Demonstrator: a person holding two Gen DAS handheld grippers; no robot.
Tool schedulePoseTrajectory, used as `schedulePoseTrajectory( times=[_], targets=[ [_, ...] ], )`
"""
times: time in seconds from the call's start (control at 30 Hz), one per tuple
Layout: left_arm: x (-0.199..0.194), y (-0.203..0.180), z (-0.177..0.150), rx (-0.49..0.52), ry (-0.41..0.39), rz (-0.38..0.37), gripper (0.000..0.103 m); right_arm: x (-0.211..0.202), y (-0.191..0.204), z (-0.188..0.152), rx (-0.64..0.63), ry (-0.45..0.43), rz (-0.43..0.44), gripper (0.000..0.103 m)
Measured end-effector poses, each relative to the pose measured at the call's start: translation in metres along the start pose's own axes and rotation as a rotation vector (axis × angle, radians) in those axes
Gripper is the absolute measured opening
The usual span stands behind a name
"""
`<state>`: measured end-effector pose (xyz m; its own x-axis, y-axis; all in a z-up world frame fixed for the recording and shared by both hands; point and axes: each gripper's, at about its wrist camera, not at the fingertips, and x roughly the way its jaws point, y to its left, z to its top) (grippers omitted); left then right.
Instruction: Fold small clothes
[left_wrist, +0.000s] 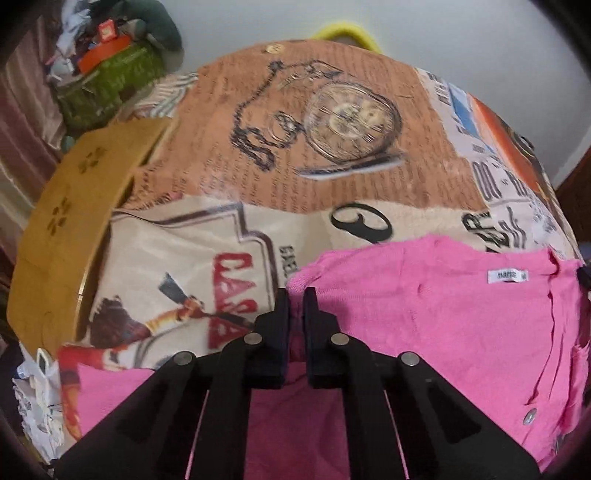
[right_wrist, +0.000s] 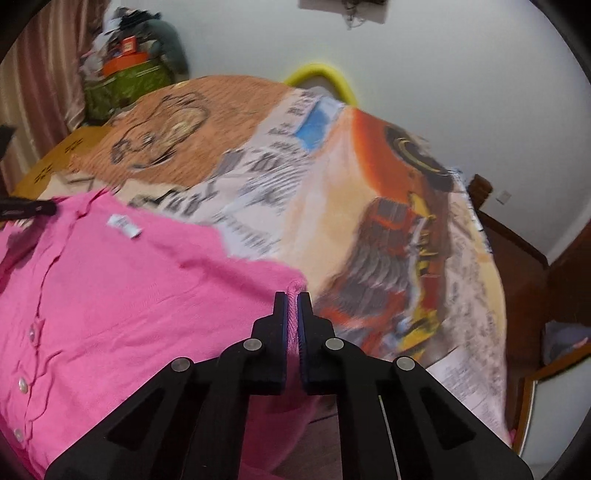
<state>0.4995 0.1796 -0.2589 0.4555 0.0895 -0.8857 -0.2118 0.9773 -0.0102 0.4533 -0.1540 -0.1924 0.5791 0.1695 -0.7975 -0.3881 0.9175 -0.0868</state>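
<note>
A pink buttoned cardigan with a white neck label lies spread on the printed cloth. My left gripper is shut on the cardigan's left corner, pink fabric pinched between the fingers. In the right wrist view the same cardigan fills the lower left, with its label and a row of buttons. My right gripper is shut on its right corner. The left gripper's black tip shows at the far left edge.
A printed cloth with a pocket watch picture covers the table, whose wooden edge shows at the left. A cluttered green box stands beyond. A yellow chair back is behind the table. Dark wooden furniture stands at the right.
</note>
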Motion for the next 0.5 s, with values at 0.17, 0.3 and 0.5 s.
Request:
schedulePoseTrajectory(
  times=[0.17,0.3,0.5],
  targets=[
    [0.012,-0.010,-0.006,0.037,0.053,0.010,0.008,0.006,-0.011,0.005,0.052,0.003,0.010,0.003],
    [-0.005,-0.013,-0.017,0.057,0.029,0.007,0.022,-0.006,-0.003,0.000,0.046,-0.004,0.033,0.005],
    [-0.065,0.009,-0.029,0.068,-0.099,0.032,0.060,-0.041,0.004,-0.002,0.048,-0.035,0.072,0.025]
  ],
)
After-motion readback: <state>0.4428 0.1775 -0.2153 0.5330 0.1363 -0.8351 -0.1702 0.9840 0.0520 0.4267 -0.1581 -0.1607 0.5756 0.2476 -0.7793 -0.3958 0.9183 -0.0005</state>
